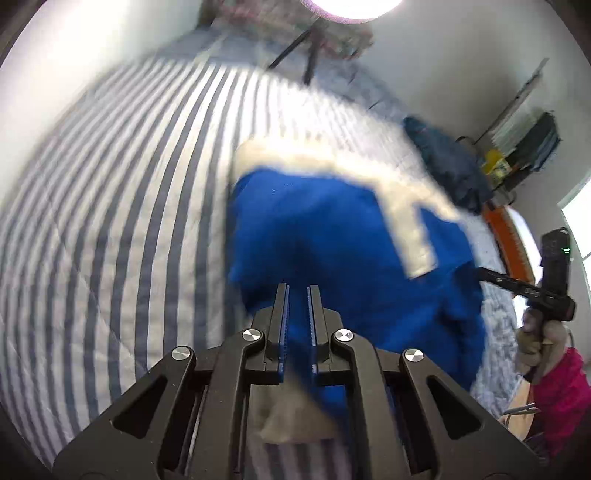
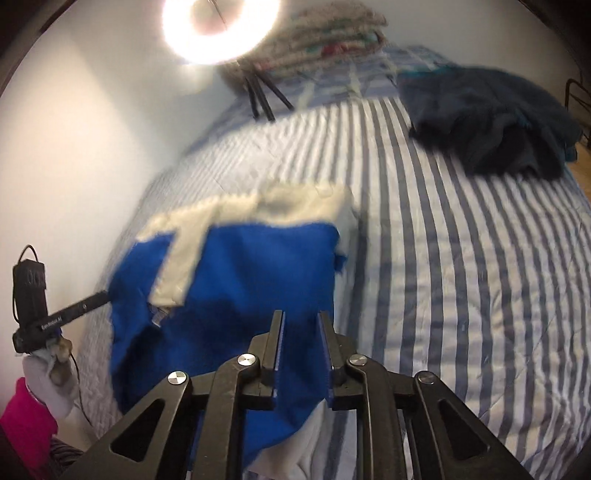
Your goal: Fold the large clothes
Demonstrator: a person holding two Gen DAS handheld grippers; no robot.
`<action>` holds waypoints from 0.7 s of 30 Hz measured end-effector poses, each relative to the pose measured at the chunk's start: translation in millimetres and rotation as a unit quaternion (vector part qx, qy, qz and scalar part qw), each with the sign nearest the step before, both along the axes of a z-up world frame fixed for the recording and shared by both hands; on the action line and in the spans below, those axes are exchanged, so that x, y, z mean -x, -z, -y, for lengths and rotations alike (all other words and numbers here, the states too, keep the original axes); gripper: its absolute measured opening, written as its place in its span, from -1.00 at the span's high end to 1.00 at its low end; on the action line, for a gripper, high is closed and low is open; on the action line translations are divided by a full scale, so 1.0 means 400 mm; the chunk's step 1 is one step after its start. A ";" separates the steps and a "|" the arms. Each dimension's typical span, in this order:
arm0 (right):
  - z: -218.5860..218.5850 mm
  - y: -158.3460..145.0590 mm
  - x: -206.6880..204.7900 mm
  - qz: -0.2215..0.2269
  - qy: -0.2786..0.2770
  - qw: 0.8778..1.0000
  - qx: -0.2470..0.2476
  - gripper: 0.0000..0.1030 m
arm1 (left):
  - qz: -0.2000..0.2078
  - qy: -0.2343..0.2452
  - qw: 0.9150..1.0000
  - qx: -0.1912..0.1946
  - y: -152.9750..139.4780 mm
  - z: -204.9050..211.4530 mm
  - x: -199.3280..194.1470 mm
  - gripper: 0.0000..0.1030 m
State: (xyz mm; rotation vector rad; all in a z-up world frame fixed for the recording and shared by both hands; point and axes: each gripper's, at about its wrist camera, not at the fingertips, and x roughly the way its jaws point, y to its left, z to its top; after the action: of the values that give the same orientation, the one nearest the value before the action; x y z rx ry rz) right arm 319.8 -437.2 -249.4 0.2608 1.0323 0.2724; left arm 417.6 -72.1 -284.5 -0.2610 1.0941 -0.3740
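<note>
A bright blue garment with a cream band (image 1: pixel 332 229) (image 2: pixel 251 280) hangs over a striped bed, stretched between both grippers. My left gripper (image 1: pixel 297 291) is shut on one blue edge, and cream lining bunches below its jaws. My right gripper (image 2: pixel 301 317) is closed on a thick fold of the opposite edge, with blue cloth filling the gap between its fingers. Each gripper also shows in the other's view, at the cloth's side: the right gripper (image 1: pixel 484 271) and the left gripper (image 2: pixel 99 295), both held by gloved hands.
The bed (image 1: pixel 110 221) (image 2: pixel 443 258) has a blue-and-white striped cover. A dark blue garment (image 1: pixel 447 162) (image 2: pixel 491 122) lies crumpled near its far corner. A ring light (image 2: pixel 221 26) on tripod legs and stacked blankets (image 2: pixel 317 40) stand at the head end. White wall runs alongside.
</note>
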 end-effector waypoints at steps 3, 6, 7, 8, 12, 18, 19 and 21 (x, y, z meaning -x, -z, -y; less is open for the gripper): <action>0.013 0.055 0.007 -0.042 -0.009 0.999 -0.019 0.65 | -0.008 0.011 1.000 0.003 0.045 -0.008 0.017 0.87; 0.019 0.053 0.026 -0.045 -0.024 0.999 -0.018 0.61 | -0.011 0.018 1.000 -0.001 0.012 -0.027 0.022 0.87; 0.027 0.040 0.034 -0.038 -0.023 0.999 -0.018 0.59 | -0.004 0.007 1.000 0.007 -0.011 -0.046 0.026 0.87; 0.037 0.024 0.043 -0.028 -0.019 0.999 -0.023 0.52 | 0.002 0.002 1.000 0.023 -0.034 -0.064 0.025 0.87; 0.055 -0.052 0.064 0.044 -0.011 0.999 -0.023 0.46 | 0.033 -0.021 0.998 0.050 -0.105 -0.098 -0.017 0.87; 0.044 -0.067 0.021 0.074 0.011 0.997 -0.019 0.37 | 0.039 -0.021 0.997 0.060 -0.109 -0.064 -0.109 0.87; 0.042 -0.060 0.007 0.070 0.014 0.997 -0.016 0.37 | 0.029 -0.018 0.998 0.060 -0.090 -0.048 -0.123 0.87; 0.048 -0.050 0.003 0.059 0.021 0.998 -0.024 0.30 | 0.009 -0.015 0.999 0.043 -0.045 -0.022 -0.137 0.87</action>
State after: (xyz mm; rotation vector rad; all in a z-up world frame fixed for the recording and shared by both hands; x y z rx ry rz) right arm 318.5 -456.4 -229.5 0.3061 0.9025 0.2717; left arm 472.2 -63.1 -266.5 -0.3505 1.0571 -0.3965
